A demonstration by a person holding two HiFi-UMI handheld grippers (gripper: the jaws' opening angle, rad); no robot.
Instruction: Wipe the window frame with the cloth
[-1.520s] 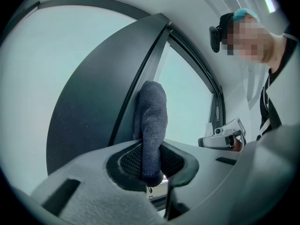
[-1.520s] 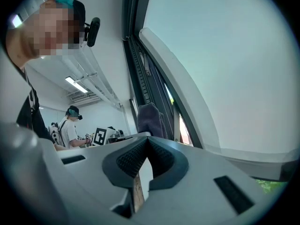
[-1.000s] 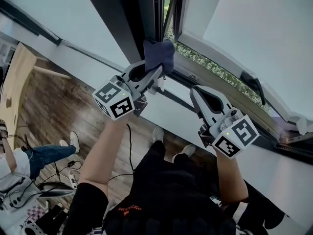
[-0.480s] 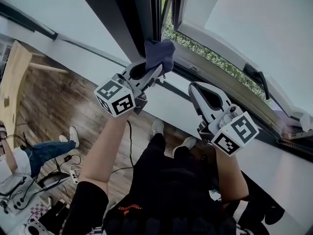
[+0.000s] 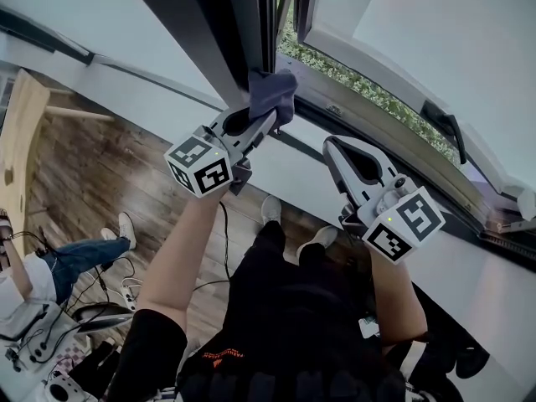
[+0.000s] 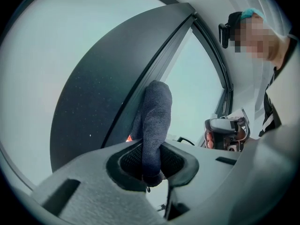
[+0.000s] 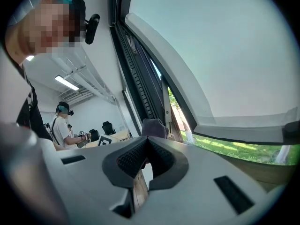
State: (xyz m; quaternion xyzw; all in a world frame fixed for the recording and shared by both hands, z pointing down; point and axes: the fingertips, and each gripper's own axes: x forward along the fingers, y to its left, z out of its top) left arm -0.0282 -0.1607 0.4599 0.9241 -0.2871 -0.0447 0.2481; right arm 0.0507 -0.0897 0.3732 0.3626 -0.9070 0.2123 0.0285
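The left claw (image 5: 270, 121) grips the cloth (image 5: 273, 93), which sticks out past its tips against the window frame (image 5: 239, 23). To its right, the right claw (image 5: 333, 147) is closed and empty.

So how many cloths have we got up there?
1: the dark cloth clamped in the left gripper, against the window frame. No other shows.

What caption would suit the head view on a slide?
Left gripper holds a dark cloth against the window frame; right gripper hangs empty nearby.

Wood floor (image 5: 92, 182), seated person (image 5: 71, 265), cables (image 5: 119, 276).
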